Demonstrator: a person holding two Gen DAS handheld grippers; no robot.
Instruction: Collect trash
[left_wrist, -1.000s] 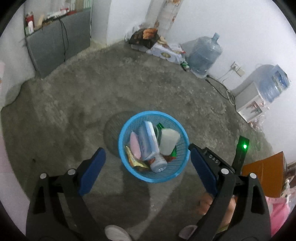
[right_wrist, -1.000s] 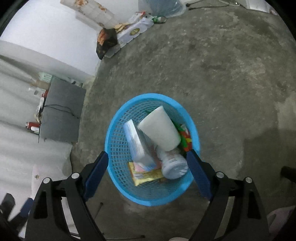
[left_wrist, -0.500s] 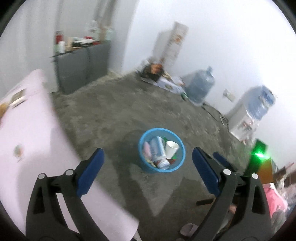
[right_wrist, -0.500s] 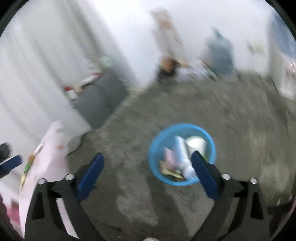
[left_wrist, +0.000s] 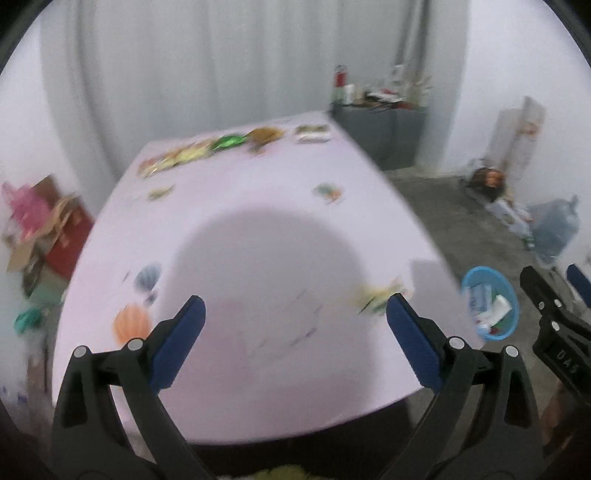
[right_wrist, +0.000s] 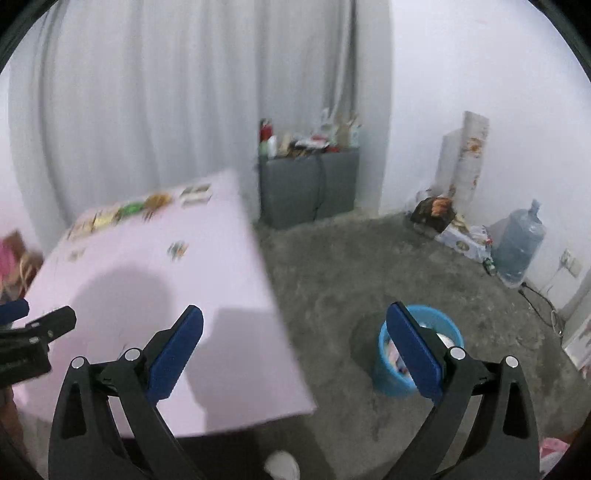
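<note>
Both my grippers are empty with the jaws wide apart: the left gripper (left_wrist: 295, 325) hangs over the near part of the pink table (left_wrist: 258, 229), and the right gripper (right_wrist: 295, 332) over its right edge and the floor (right_wrist: 369, 258).

The trash is spread on the table. A yellowish wrapper (left_wrist: 376, 297) lies at the near right, just beside my left gripper's right finger. A small piece (left_wrist: 327, 192) lies in the middle, and a row of wrappers (left_wrist: 207, 153) along the far edge (all blurred, so I cannot name them). The blue basket (right_wrist: 391, 380) stands on the floor right of the table, already holding some items.

I judge these wrappers as very light, thin and soft, perhaps slippery foil. Lying flat, they give little to pinch. I would take the yellowish one first, at a raised crumpled fold, closing gently so it does not slide away.
</note>
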